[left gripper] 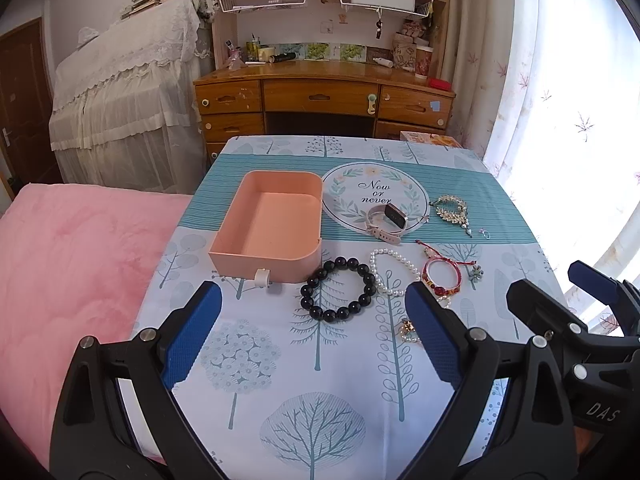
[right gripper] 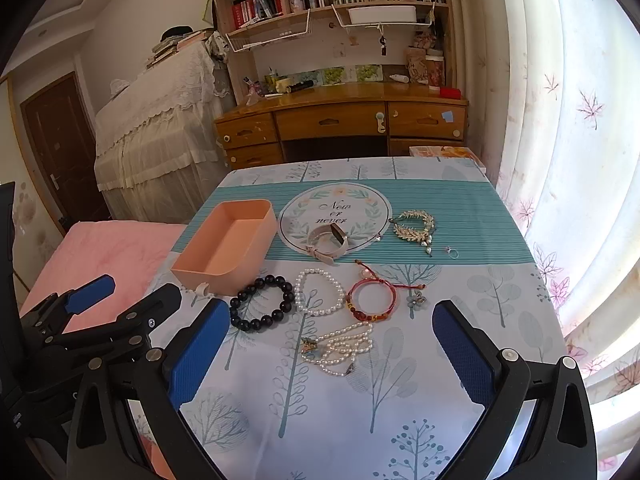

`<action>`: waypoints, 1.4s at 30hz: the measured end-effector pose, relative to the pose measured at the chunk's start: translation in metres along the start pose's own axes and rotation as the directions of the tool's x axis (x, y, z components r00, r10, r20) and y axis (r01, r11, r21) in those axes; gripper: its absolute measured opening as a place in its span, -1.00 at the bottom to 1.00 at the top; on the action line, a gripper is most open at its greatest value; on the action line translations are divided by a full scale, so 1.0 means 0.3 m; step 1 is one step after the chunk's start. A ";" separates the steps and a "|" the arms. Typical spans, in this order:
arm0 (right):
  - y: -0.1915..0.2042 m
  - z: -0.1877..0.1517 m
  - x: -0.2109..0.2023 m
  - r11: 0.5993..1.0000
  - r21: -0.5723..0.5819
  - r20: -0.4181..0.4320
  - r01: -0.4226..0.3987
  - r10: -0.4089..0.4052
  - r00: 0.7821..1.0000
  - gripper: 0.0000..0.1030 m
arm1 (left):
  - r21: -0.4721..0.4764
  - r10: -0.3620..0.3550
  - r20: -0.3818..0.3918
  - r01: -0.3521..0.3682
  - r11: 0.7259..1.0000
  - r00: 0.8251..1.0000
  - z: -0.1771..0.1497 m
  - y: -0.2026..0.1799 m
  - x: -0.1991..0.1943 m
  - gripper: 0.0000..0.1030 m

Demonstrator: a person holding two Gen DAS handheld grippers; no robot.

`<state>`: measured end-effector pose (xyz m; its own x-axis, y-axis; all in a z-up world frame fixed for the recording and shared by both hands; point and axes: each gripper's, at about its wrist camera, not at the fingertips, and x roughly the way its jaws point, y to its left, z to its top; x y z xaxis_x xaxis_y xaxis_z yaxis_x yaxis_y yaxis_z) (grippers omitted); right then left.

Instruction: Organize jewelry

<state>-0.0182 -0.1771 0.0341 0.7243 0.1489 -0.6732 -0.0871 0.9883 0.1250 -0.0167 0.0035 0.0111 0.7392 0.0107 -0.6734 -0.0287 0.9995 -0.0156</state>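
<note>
An empty pink box (left gripper: 272, 228) (right gripper: 228, 246) sits on the table's left side. To its right lie a black bead bracelet (left gripper: 338, 290) (right gripper: 262, 303), a pearl bracelet (left gripper: 390, 272) (right gripper: 320, 292), a red cord bracelet (left gripper: 442, 278) (right gripper: 371, 299), a pink watch (left gripper: 386, 220) (right gripper: 330, 242), a gold leaf piece (left gripper: 450, 208) (right gripper: 414, 226), a small ring (right gripper: 452, 253) and a pearl necklace (right gripper: 340, 350). My left gripper (left gripper: 314, 332) is open above the near table. My right gripper (right gripper: 332, 350) is open, hovering over the pearl necklace.
The table (left gripper: 320, 400) has a tree-print cloth with a round "Now or never" mat (left gripper: 376, 192). A pink bed (left gripper: 72, 264) lies to the left. A wooden desk (left gripper: 324, 96) stands beyond, and curtains (left gripper: 560, 100) hang on the right.
</note>
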 end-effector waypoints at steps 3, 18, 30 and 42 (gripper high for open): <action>0.008 0.002 -0.007 1.000 -0.001 0.001 0.000 0.000 1.000 0.99 | -0.001 -0.003 -0.001 0.003 1.000 1.000 0.002 0.001 -0.001 0.79; 0.042 -0.006 -0.062 1.000 -0.011 0.016 0.003 -0.003 1.000 0.99 | -0.007 -0.026 0.001 0.026 1.000 1.000 -0.034 0.007 -0.067 0.80; 0.051 -0.081 -0.191 1.000 -0.010 0.048 0.004 -0.004 0.999 0.99 | -0.009 -0.031 0.011 0.031 0.999 0.999 -0.071 0.021 -0.165 0.80; 0.060 -0.152 -0.288 1.000 0.006 0.073 -0.001 0.001 0.997 0.99 | -0.072 -0.021 -0.031 0.019 0.997 0.999 -0.114 0.105 -0.155 0.80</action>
<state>-0.1136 -0.1707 0.0613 0.7724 0.1470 -0.6179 -0.0841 0.9880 0.1299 -0.0749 0.0335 0.0165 0.7185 -0.0116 -0.6954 -0.0628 0.9947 -0.0815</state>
